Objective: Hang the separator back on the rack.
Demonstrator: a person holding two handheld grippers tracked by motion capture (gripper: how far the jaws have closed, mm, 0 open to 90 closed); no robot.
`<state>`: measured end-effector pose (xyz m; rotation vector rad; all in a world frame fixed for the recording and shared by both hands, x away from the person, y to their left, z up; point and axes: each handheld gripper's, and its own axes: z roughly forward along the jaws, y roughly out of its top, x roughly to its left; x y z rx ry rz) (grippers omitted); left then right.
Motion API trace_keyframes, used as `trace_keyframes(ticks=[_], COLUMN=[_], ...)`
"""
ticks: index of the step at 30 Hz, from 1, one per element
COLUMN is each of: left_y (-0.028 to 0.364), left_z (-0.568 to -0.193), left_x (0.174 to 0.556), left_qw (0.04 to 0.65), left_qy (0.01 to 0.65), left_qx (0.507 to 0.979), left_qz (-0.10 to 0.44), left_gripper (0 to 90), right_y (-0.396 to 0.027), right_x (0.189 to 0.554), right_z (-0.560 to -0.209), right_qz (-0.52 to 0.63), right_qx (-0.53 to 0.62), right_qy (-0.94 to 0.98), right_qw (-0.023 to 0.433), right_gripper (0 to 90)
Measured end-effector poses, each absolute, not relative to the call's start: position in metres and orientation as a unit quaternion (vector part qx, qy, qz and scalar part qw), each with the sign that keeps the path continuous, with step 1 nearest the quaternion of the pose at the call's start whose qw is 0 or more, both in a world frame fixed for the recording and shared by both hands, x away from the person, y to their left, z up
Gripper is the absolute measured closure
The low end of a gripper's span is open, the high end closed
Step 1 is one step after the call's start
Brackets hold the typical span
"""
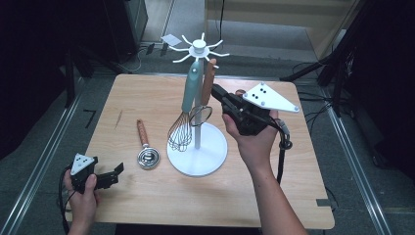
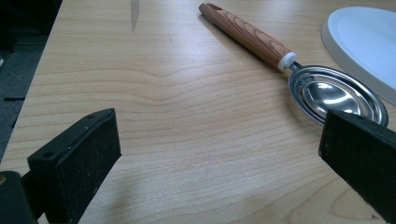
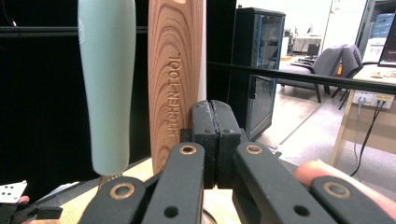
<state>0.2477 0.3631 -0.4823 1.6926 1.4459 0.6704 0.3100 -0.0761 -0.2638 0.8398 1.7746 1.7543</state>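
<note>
whisk (image 1: 182, 125) and wood-handled strainer (image 1: 205, 93) hung on rack (image 1: 197, 49); spoon (image 1: 146, 149) left on tabletop (image 1: 147, 200); right tongs (image 1: 217, 91) clenched empty, left tongs (image 1: 119, 172) released.

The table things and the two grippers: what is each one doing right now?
Whisk: hanging on the stand, wires down.
Wooden-handled tool: hanging beside the whisk.
Stand: upright on the table.
Steel spoon: lying flat on the table, unheld.
Left gripper: jaws wide open, empty, near the spoon.
Right gripper: jaws shut together, empty, next to the wooden handle.
</note>
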Motion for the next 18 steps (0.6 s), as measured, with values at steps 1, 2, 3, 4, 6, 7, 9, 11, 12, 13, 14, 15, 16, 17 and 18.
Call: trace_keyframes(ticks=[1, 2, 3, 4, 6, 7, 9, 11, 12, 13, 14, 15, 16, 17, 18], left_y=[0.363, 0.363, 0.363, 0.363, 0.363, 0.363, 0.363, 0.363, 0.363, 0.363, 0.363, 0.363, 0.363, 0.364, 0.364], left_z=[-0.482, -0.482, -0.482, -0.482, -0.482, -0.482, -0.482, -0.482, -0.482, -0.482, -0.482, -0.482, -0.481, -0.481, -0.481], left_x=[0.248, 0.248, 0.248, 0.248, 0.247, 0.247, 0.247, 0.247, 0.247, 0.247, 0.247, 0.247, 0.247, 0.247, 0.247], left_qw=[0.397, 0.397, 0.397, 0.397, 0.398, 0.399, 0.401, 0.401, 0.401, 0.401, 0.401, 0.401, 0.402, 0.402, 0.403], left_qy=[0.571, 0.570, 0.570, 0.570, 0.570, 0.570, 0.571, 0.571, 0.571, 0.570, 0.570, 0.570, 0.570, 0.570, 0.570], left_qx=[0.669, 0.669, 0.669, 0.669, 0.668, 0.668, 0.666, 0.666, 0.666, 0.667, 0.667, 0.667, 0.667, 0.666, 0.666], left_qz=[0.265, 0.265, 0.265, 0.265, 0.265, 0.265, 0.264, 0.264, 0.264, 0.263, 0.264, 0.263, 0.263, 0.264, 0.263], left_gripper=[0.0, 0.0, 0.0, 0.0, 0.0, 0.0, 0.0, 0.0, 0.0, 0.0, 0.0, 0.0, 0.0, 0.0, 0.0], right_y=[-0.075, -0.075, -0.074, -0.074, -0.072, -0.071, -0.069, -0.068, -0.066, -0.065, -0.064, -0.063, -0.062, -0.061, -0.059], right_x=[0.309, 0.308, 0.307, 0.306, 0.304, 0.304, 0.302, 0.301, 0.300, 0.299, 0.298, 0.298, 0.297, 0.297, 0.296], right_z=[-0.264, -0.264, -0.264, -0.264, -0.264, -0.264, -0.263, -0.263, -0.263, -0.263, -0.263, -0.263, -0.263, -0.263, -0.263], right_qz=[0.645, 0.645, 0.646, 0.646, 0.645, 0.645, 0.644, 0.643, 0.643, 0.643, 0.644, 0.644, 0.645, 0.645, 0.644], right_qx=[0.308, 0.308, 0.308, 0.308, 0.309, 0.308, 0.307, 0.304, 0.305, 0.305, 0.303, 0.300, 0.300, 0.297, 0.299], right_qy=[0.652, 0.652, 0.652, 0.651, 0.652, 0.652, 0.653, 0.655, 0.655, 0.656, 0.656, 0.657, 0.657, 0.657, 0.658], right_qw=[0.252, 0.252, 0.251, 0.252, 0.252, 0.253, 0.254, 0.255, 0.253, 0.252, 0.253, 0.253, 0.251, 0.253, 0.250], right_gripper=[90.0, 90.0, 90.0, 90.0, 90.0, 90.0, 90.0, 90.0, 90.0, 90.0, 90.0, 90.0, 90.0, 90.0, 90.0])
